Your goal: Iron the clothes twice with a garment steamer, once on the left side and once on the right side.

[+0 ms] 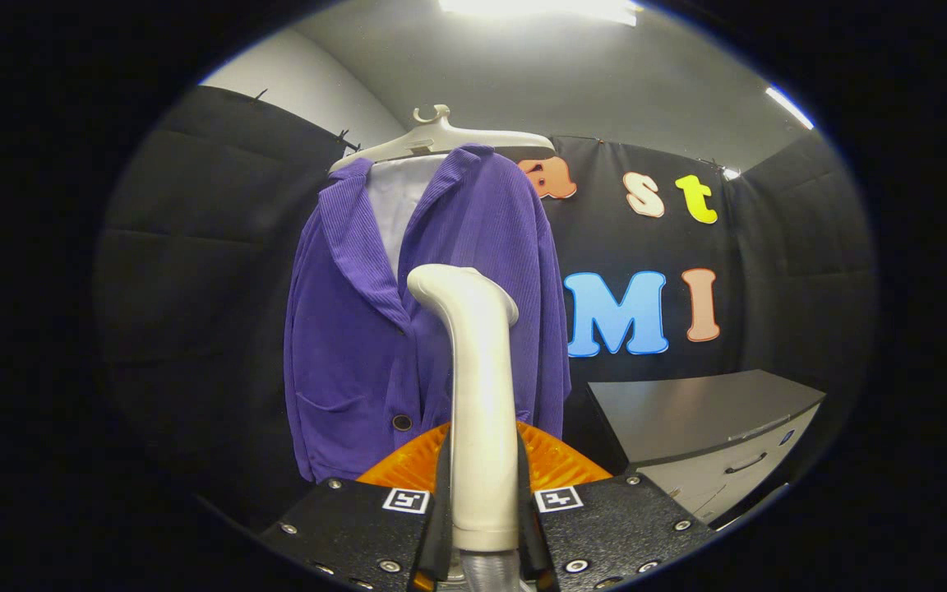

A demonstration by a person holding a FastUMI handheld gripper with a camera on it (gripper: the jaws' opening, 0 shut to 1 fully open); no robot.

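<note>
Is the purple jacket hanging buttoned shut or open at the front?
Partly open: the purple jacket on its hanger gapes at the collar. Lower down the steamer, clamped in the gripper, hides the front.

A recording booth set up indoors is shown, not a lived-in home. The space is closed in by padded black cloth walls (pixel 219 247), above which a plain white room wall (pixel 309 82) and a grey ceiling with 2 strip lights (pixel 543 8) are seen. A purple corduroy jacket (pixel 408 329) is hung on a cream plastic hanger (pixel 432 140) before the cloth, and a grey-topped cabinet with drawers (pixel 704 419) is placed beside it.
</note>
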